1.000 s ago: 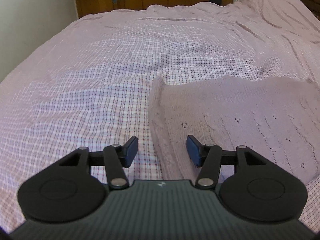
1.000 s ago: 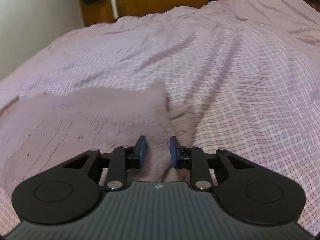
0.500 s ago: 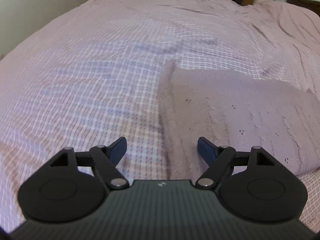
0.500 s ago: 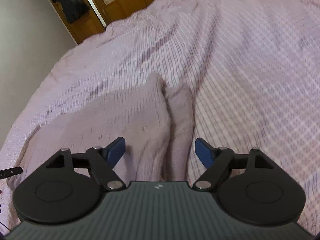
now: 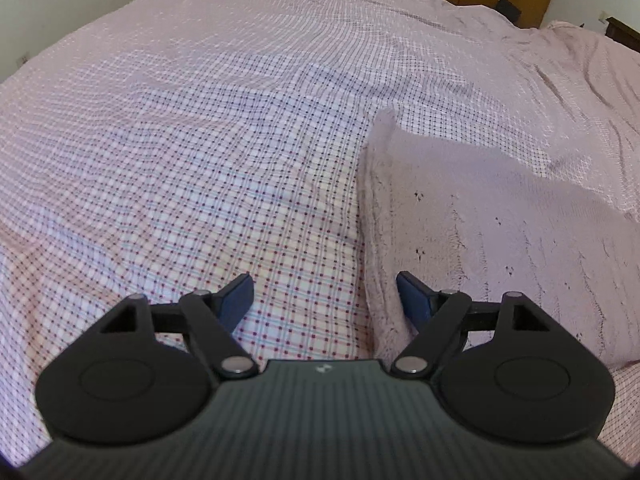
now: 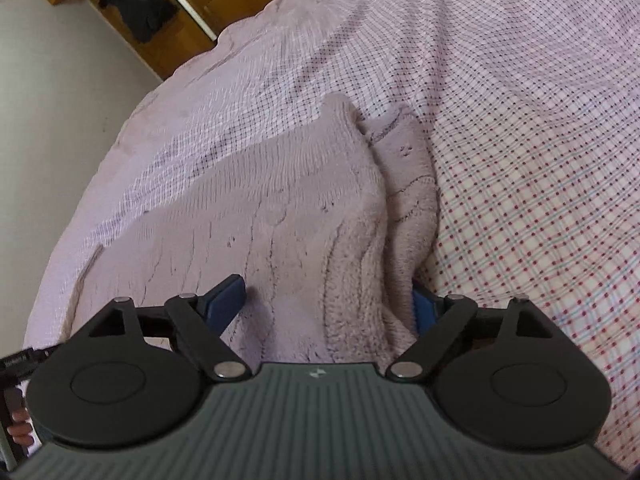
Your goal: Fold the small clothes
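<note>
Nearest, my left tongs (image 5: 324, 300) stand spread wide and empty, straddling the left edge of the pink knitted garment (image 5: 500, 240): one pad over the checked bedsheet (image 5: 200, 160), the other over the knit. My right tongs (image 6: 328, 304) are likewise spread, with the garment's thick right-hand fold (image 6: 360, 240) lying between the pads, ungripped. I judge a fold to have just been laid, the garment resting as a doubled rectangle on the bed, so the step in hand is release and repositioning. The next move, as I read it, calls for closing each pair of tongs on a near corner, catching all layers, and carrying them away from me to halve the piece. Farther off lie only rumpled sheet and, beyond, a wooden wardrobe (image 6: 168, 20). No container is visible in either view.
</note>
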A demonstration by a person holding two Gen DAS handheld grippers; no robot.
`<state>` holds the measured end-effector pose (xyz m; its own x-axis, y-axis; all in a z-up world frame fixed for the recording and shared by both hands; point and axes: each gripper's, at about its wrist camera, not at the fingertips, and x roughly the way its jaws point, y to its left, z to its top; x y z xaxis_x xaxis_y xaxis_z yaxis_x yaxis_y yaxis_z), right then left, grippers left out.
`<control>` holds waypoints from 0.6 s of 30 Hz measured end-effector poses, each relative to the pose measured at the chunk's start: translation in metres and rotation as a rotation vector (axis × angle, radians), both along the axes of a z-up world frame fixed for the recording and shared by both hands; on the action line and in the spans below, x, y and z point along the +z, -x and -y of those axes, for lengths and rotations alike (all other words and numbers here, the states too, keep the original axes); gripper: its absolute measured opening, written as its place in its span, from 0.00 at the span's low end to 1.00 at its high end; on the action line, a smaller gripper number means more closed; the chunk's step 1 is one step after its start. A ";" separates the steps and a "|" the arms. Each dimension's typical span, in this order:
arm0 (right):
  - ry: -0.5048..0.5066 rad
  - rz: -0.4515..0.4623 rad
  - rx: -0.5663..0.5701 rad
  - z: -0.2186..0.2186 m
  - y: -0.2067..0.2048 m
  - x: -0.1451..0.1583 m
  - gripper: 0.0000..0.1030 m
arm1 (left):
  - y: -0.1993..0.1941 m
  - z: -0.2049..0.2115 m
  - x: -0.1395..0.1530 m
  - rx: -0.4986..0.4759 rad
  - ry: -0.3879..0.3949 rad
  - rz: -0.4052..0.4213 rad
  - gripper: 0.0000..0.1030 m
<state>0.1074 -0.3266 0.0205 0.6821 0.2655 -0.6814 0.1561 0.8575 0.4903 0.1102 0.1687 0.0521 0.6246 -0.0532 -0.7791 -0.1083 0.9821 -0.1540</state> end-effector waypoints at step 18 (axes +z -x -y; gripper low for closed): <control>-0.117 0.068 -0.086 0.008 0.010 0.005 0.52 | 0.009 0.010 0.014 -0.003 -0.050 -0.024 0.77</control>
